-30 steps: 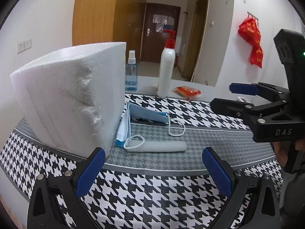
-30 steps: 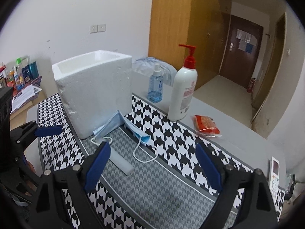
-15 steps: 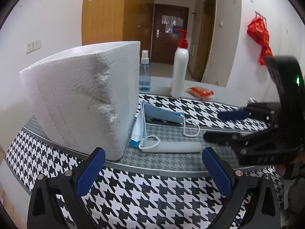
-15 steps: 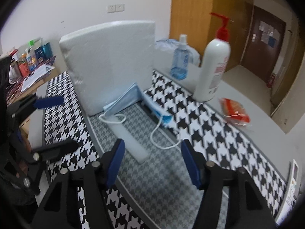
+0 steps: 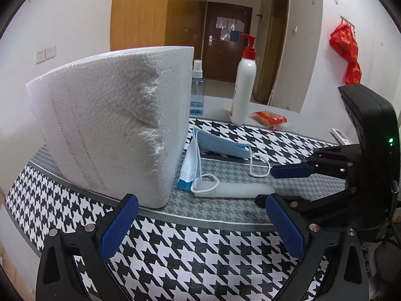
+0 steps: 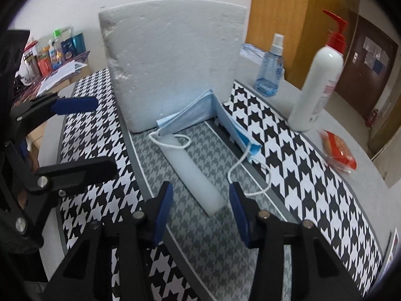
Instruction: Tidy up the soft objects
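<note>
On the desk, cloth: a black-and-white houndstooth cloth (image 6: 295, 160) with a grey checked middle panel covers the top; a bare grey strip runs along the far edge.
Foam box: a tall white polystyrene box (image 5: 117, 125) stands upright on the left half of the cloth.
Foam bar: a pale, translucent white foam bar (image 6: 193, 175) lies flat on the grey panel, one end by the box's foot, the other pointing at the right gripper.
Masks: a stack of light blue face masks (image 6: 200, 110), bent open like a book, has one half leaning on the box; a white ear loop rests on the bar's far end.
Right gripper: the right gripper (image 6: 200, 200) is tilted down over the bar's near end; its blue-padded jaws have just been closing, stand narrowed on either side of that end, and are not pressing it.
Left gripper: the left gripper (image 5: 200, 225) hangs over the near edge, jaws wide, nothing between them.
Far edge: a white pump bottle with a red head (image 5: 244, 87), a clear blue spray bottle (image 5: 197, 92) and a red packet (image 5: 269, 118).
</note>
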A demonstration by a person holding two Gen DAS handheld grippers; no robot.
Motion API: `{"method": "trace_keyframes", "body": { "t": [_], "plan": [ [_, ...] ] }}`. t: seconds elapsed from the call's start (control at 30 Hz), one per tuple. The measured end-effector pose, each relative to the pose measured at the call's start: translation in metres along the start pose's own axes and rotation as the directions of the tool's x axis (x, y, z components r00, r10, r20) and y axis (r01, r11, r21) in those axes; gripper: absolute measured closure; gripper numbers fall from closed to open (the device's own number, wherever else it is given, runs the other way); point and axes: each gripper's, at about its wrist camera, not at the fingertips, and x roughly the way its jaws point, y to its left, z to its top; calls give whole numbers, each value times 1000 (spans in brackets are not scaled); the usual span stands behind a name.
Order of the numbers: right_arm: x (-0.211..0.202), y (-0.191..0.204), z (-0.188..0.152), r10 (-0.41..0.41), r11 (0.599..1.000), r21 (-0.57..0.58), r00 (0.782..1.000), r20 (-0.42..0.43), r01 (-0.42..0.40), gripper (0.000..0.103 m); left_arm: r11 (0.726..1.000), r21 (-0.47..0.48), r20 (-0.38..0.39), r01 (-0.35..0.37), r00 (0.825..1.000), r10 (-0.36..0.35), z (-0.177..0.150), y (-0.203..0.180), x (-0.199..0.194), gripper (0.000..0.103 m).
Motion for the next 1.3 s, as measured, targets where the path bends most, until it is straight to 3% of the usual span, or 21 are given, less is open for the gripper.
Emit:
{"method": "trace_keyframes", "body": {
  "t": [0.17,0.63,0.77,0.8,0.9,1.0,1.3],
  "plan": [
    [8,0,0,7,1000,-20,1000,-29,-8,52,999,-1,-13,49,999,-49,0,2,4,1],
    [24,-5,2,30,999,-35,998,-61,-32,56,998,15,-21,66,998,-65,-1,1,4,1],
    [24,-4,5,29,998,-48,997,-76,-32,63,997,21,-27,69,997,-69,-1,0,6,1],
    [24,-5,5,14,999,-39,996,-86,-17,73,997,21,-26,70,997,-69,0,-1,6,1],
    [20,-7,7,14,1000,-9,995,-94,-14,84,997,31,-21,70,997,-69,1,-4,4,1],
    [18,0,7,-12,999,-36,995,-99,8,89,997,33,-20,71,997,-71,1,-6,4,1],
    [-7,7,-1,-13,1000,-10,997,-82,12,89,996,41,3,74,997,-75,4,-9,-3,1]
  ]
}}
